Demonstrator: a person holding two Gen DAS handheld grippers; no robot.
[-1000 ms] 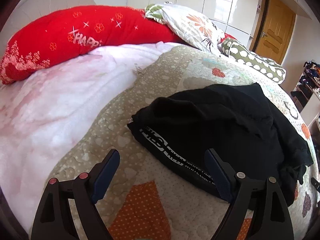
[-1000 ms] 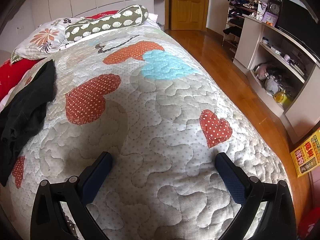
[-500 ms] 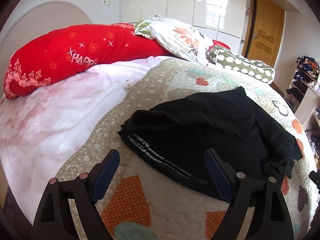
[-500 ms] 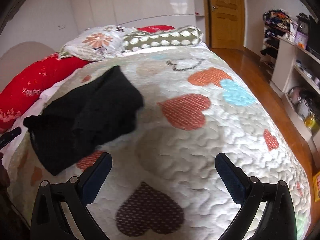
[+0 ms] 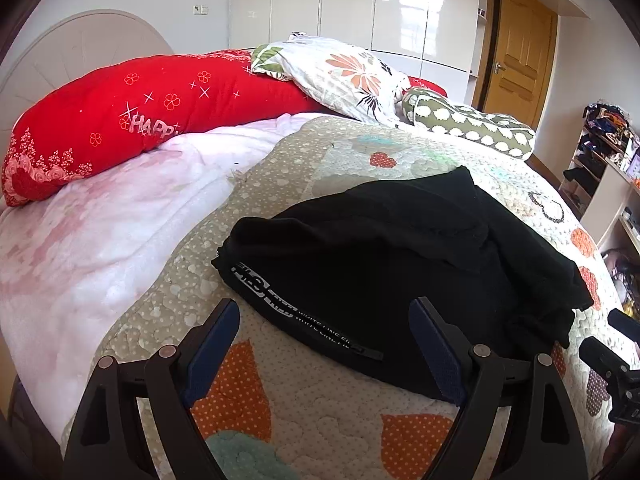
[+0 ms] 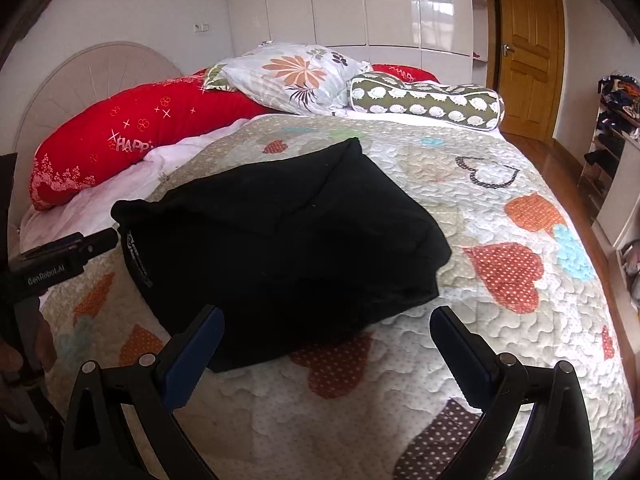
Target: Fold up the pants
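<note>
Black pants [image 5: 392, 264] lie crumpled on the quilted bedspread [image 5: 280, 392], with a white-lettered waistband [image 5: 280, 304] at their near left edge. They also show in the right wrist view [image 6: 280, 240]. My left gripper [image 5: 326, 340] is open and empty, held just above the waistband's near edge. My right gripper [image 6: 326, 344] is open and empty, above the pants' near right edge. The left gripper [image 6: 96, 240] shows at the left of the right wrist view, and the right gripper [image 5: 618, 344] at the right edge of the left wrist view.
A red bolster [image 5: 140, 120], a floral pillow [image 5: 344, 76] and a green patterned bolster [image 5: 472, 128] lie at the bed's head. A pink blanket [image 5: 100, 232] covers the left side. A wooden door [image 6: 528, 48] and shelves [image 6: 616, 128] stand to the right.
The right gripper has swung left from facing the bare quilt and floor to facing the pants. The left gripper has pulled back and lifted slightly. Both stayed open.
</note>
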